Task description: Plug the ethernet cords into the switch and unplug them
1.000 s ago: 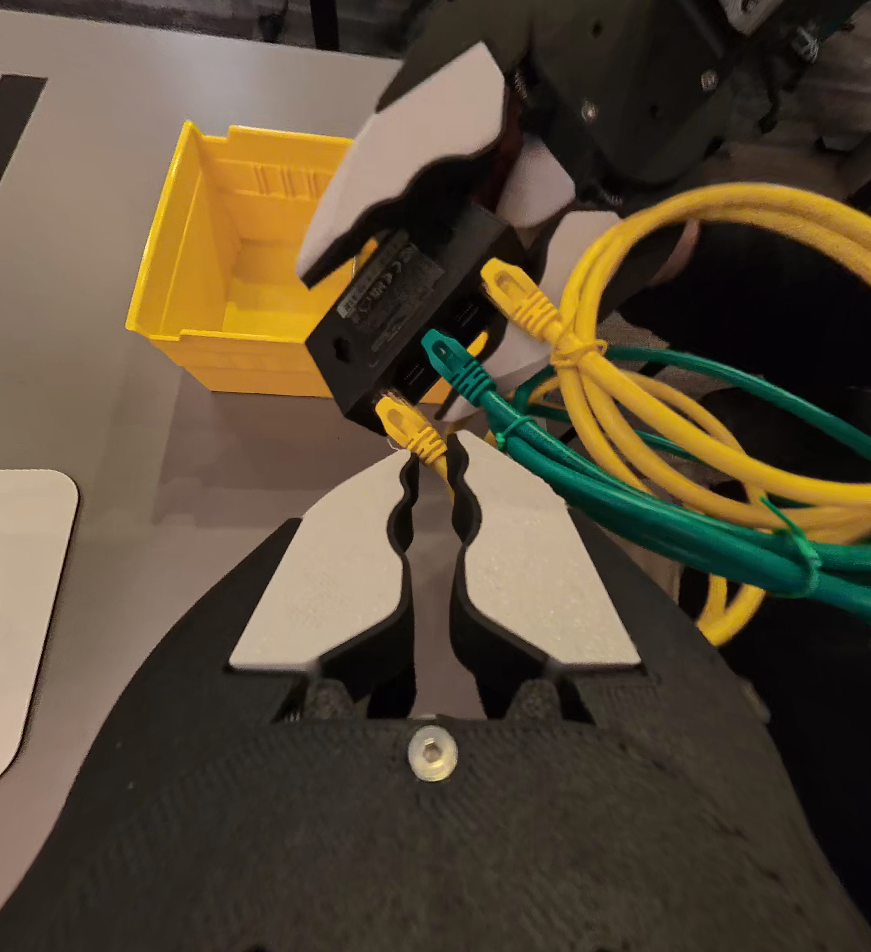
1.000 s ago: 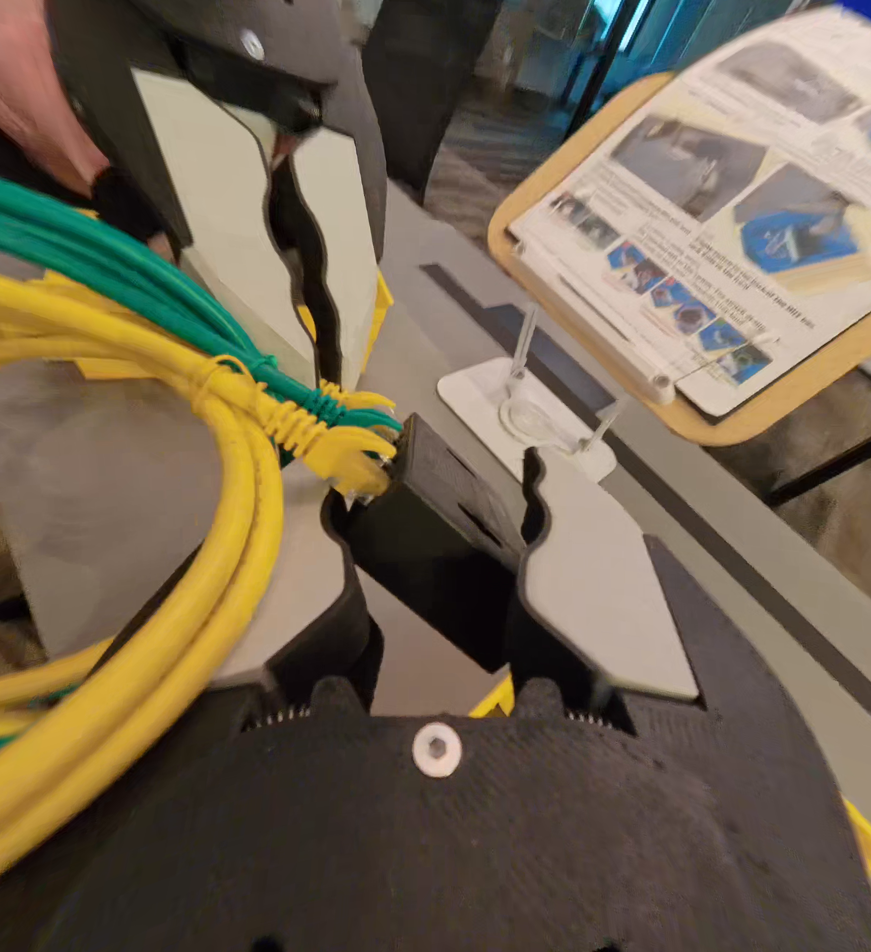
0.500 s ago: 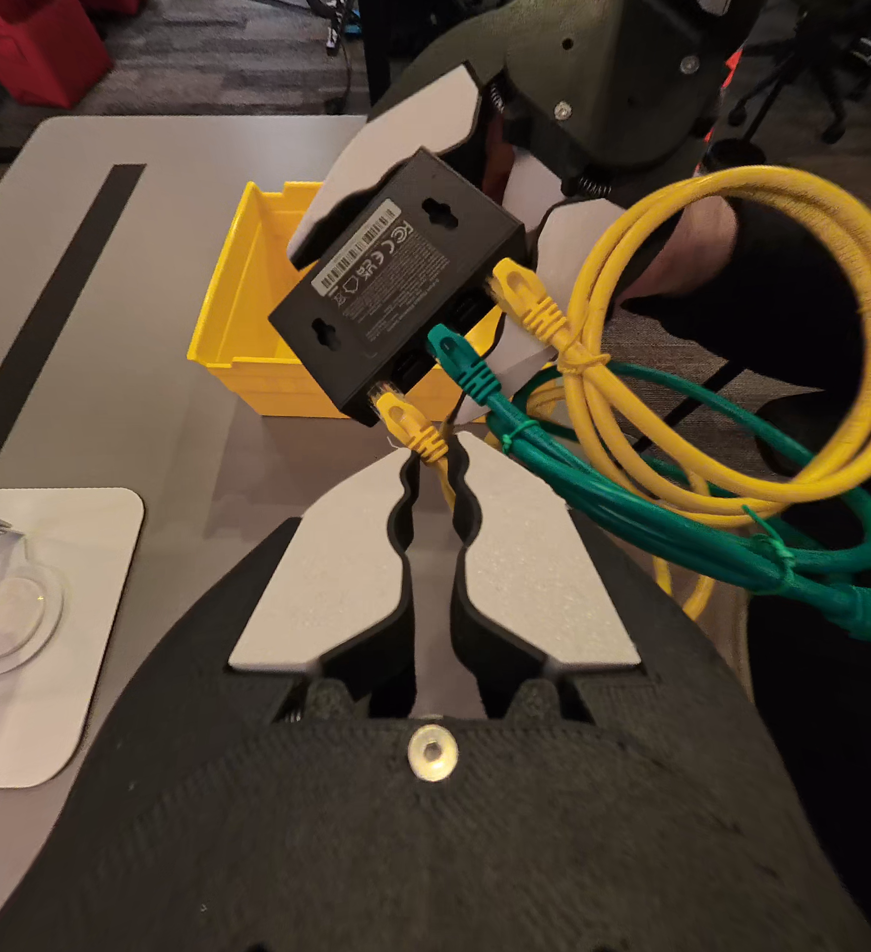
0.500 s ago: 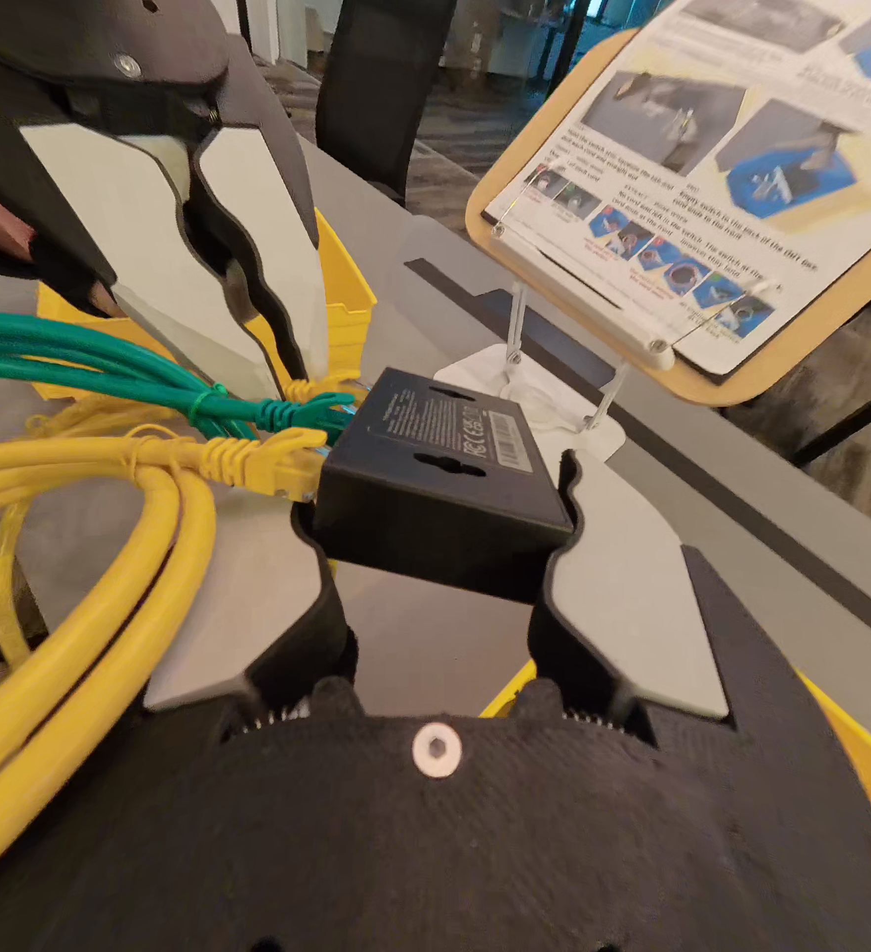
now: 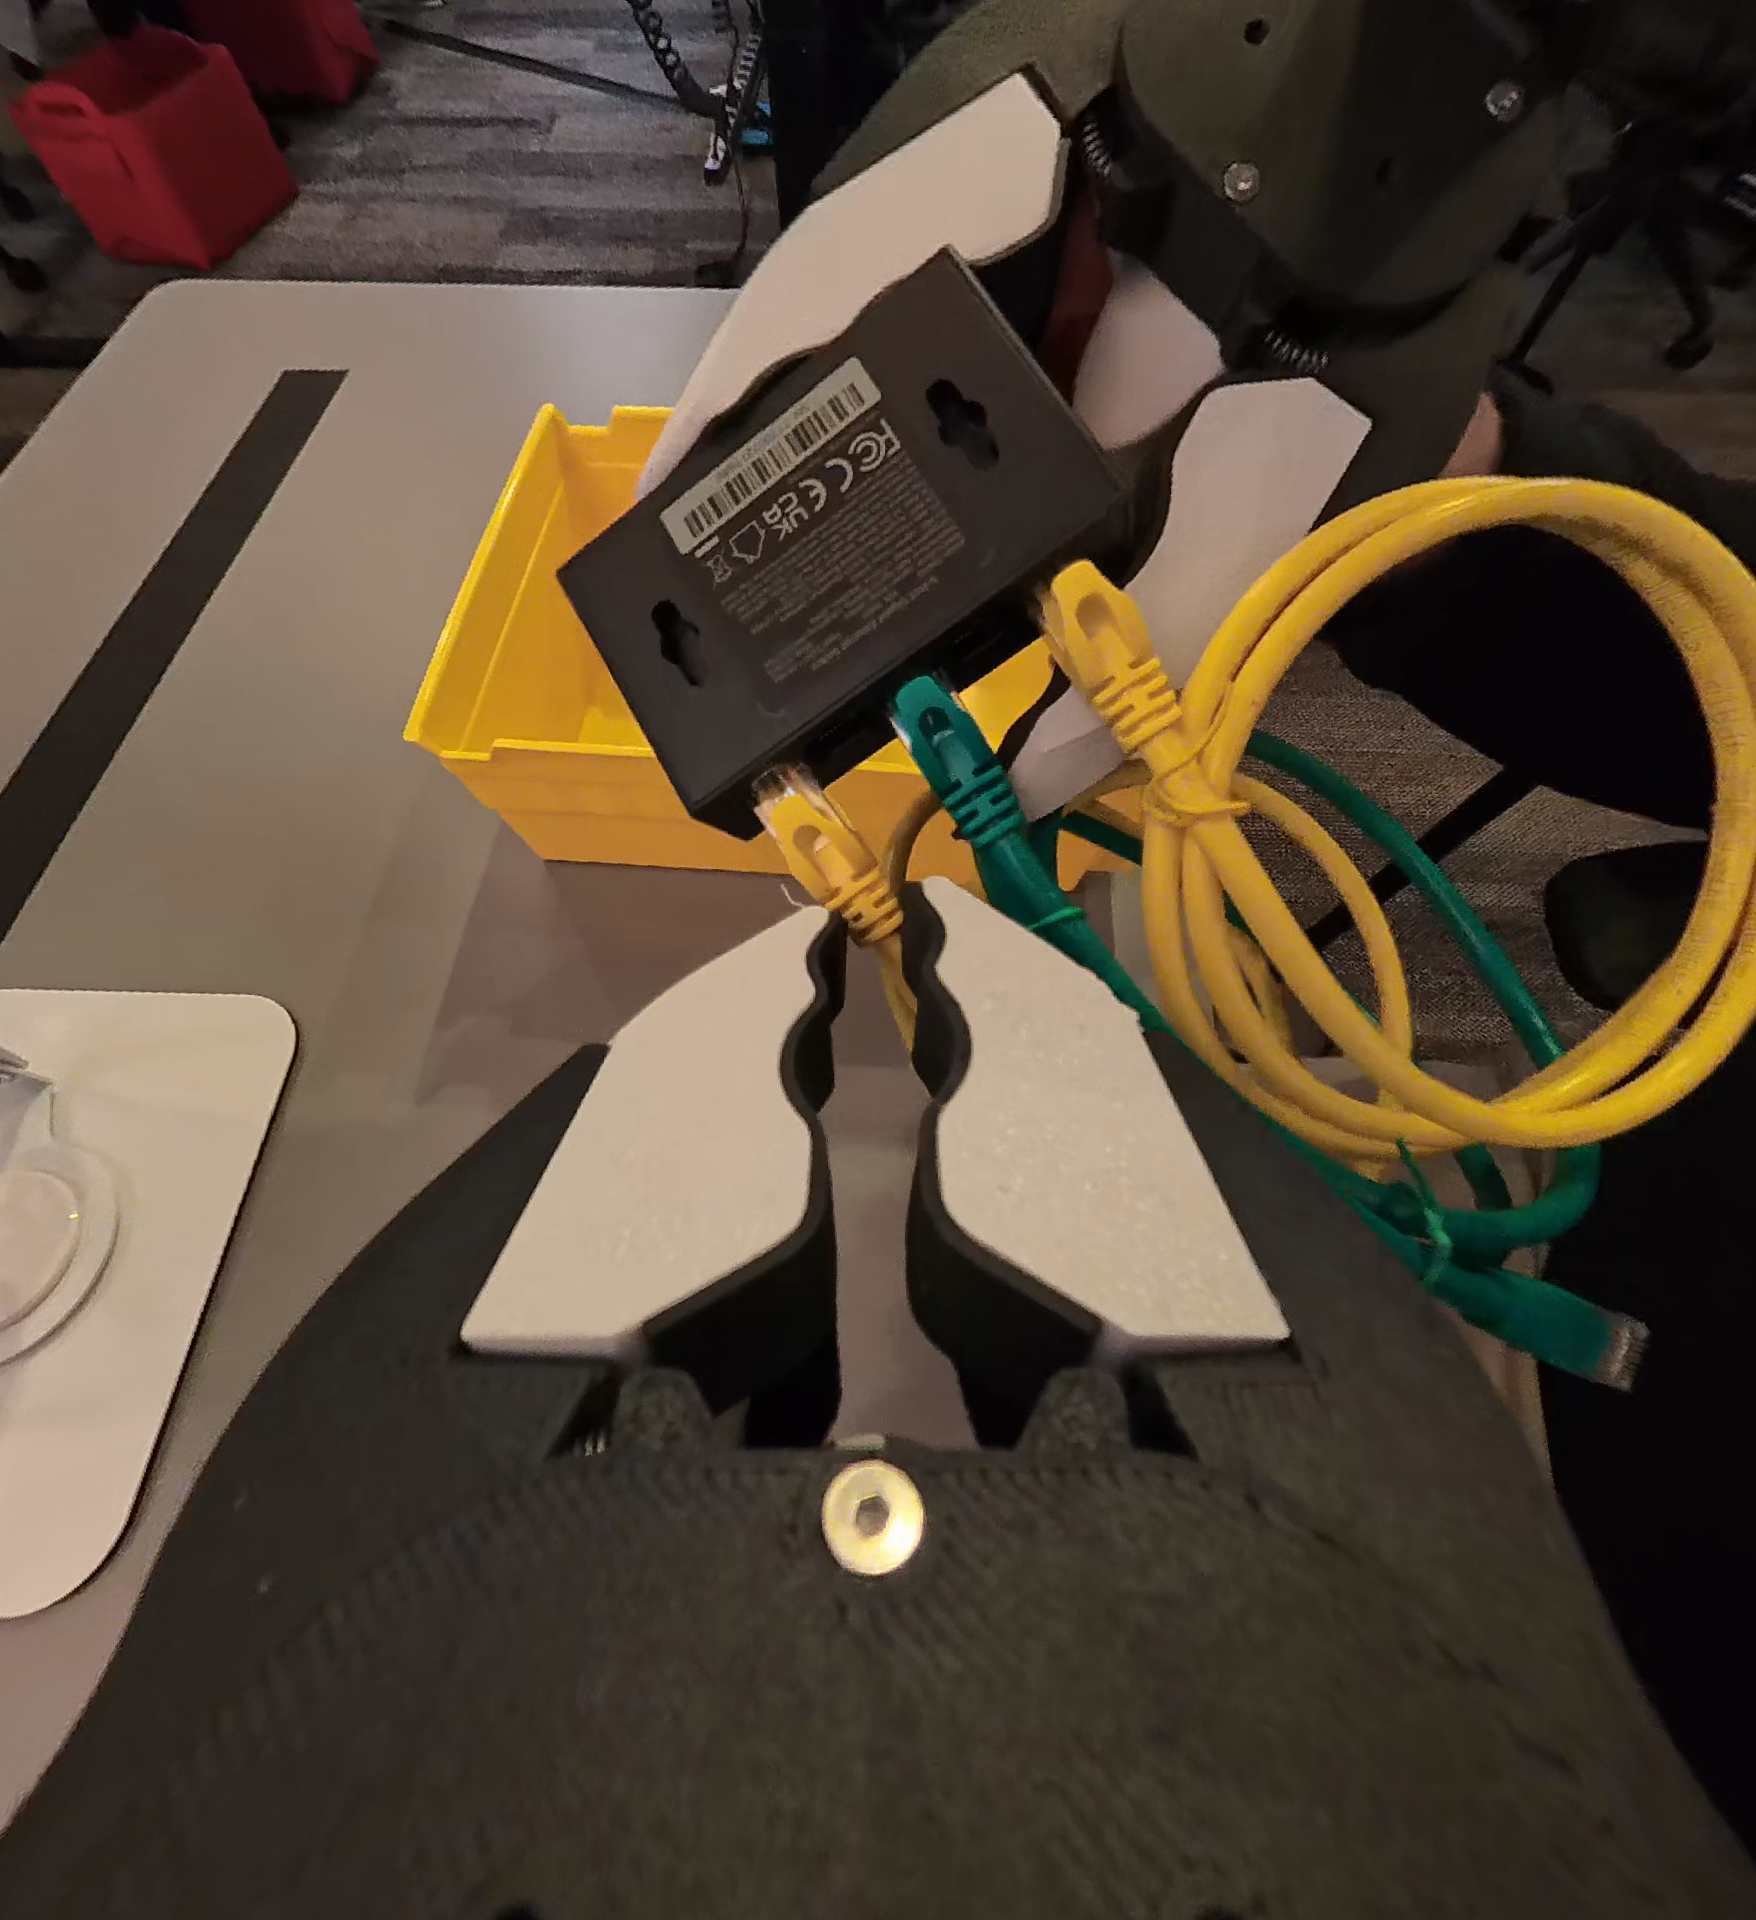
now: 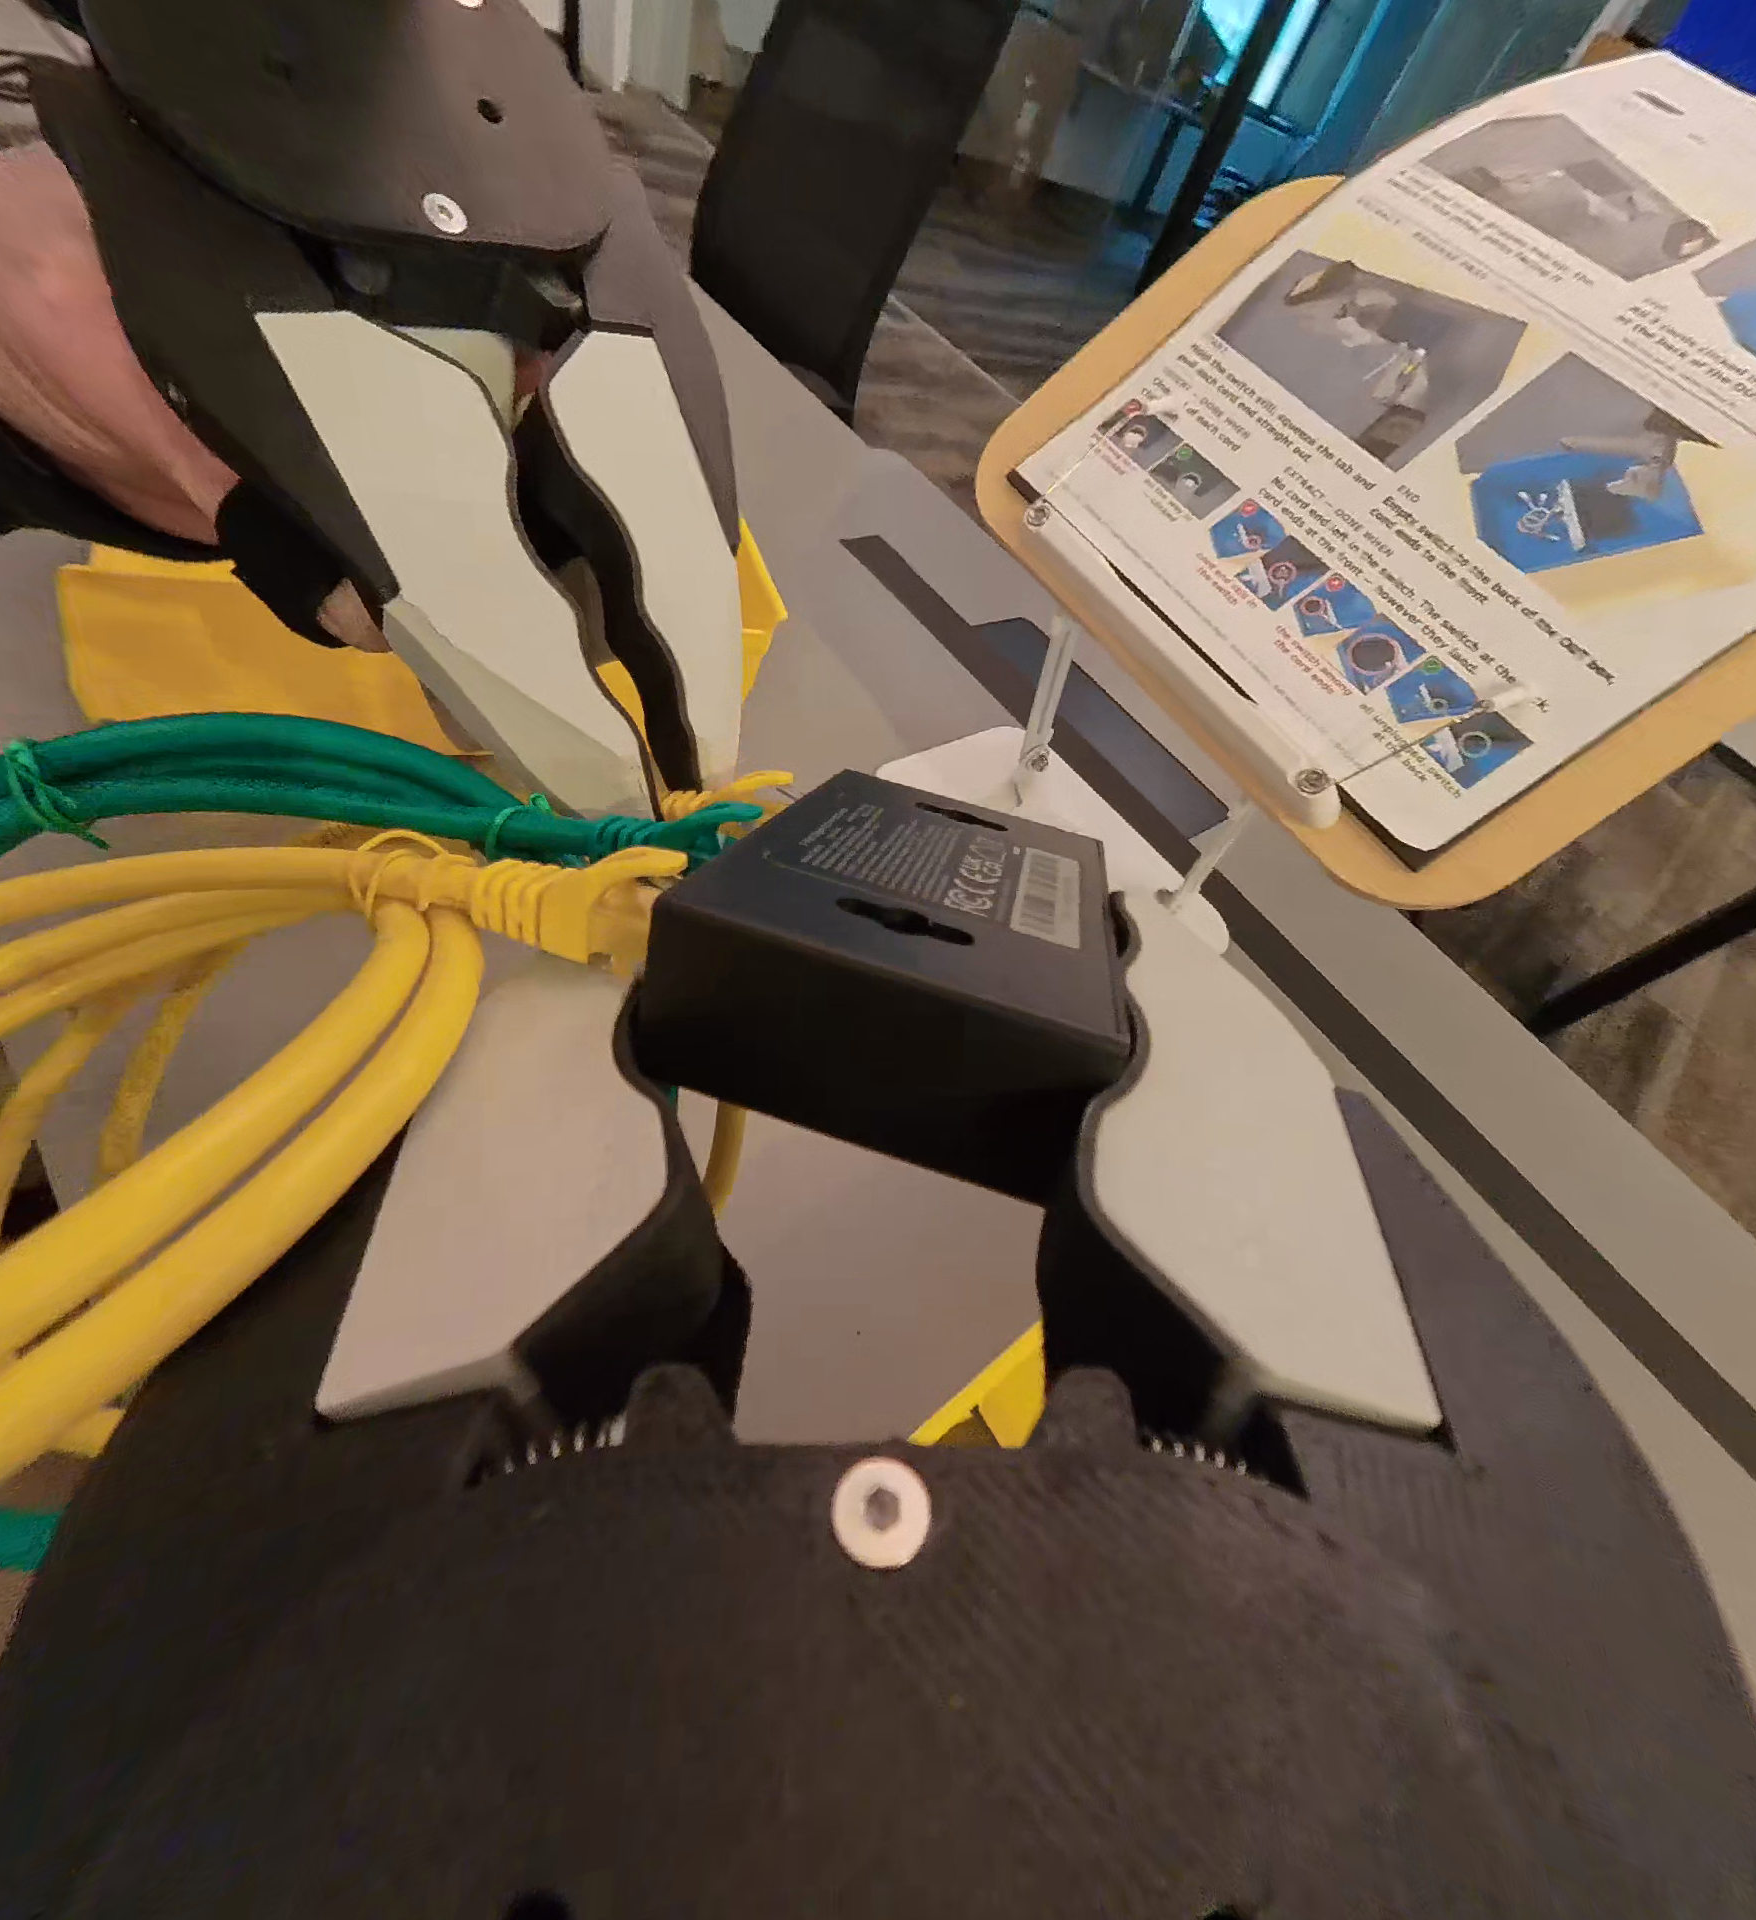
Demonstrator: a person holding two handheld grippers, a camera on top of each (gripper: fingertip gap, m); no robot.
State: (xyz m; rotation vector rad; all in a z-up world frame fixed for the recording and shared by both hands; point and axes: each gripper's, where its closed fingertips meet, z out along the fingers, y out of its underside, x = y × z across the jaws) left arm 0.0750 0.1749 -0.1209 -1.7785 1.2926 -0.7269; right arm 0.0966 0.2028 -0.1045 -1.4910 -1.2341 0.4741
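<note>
The black switch (image 5: 832, 561) is held in the air, underside up, by my right gripper (image 6: 879, 1023), which is shut on it (image 6: 895, 966). Three cords sit in its ports: a yellow plug (image 5: 822, 842) at the near end, a green plug (image 5: 957, 758) in the middle, and a second yellow plug (image 5: 1113, 655) at the far end. My left gripper (image 5: 872, 925) is shut on the near yellow cord just behind its plug. Coiled yellow cord (image 5: 1580, 831) and green cord (image 5: 1425, 1174) hang to the right, with a loose green plug (image 5: 1580, 1340).
A yellow bin (image 5: 531, 686) stands on the grey table (image 5: 178, 727) behind the switch. A clear stand on a white base (image 5: 74, 1247) sits at the left; it carries a wooden board with an instruction sheet (image 6: 1456, 499). A person's hand (image 6: 43, 343) holds the left gripper.
The right gripper has tilted the switch so its labelled underside faces up and lifted it a little. The left gripper stays shut on the near yellow cord.
</note>
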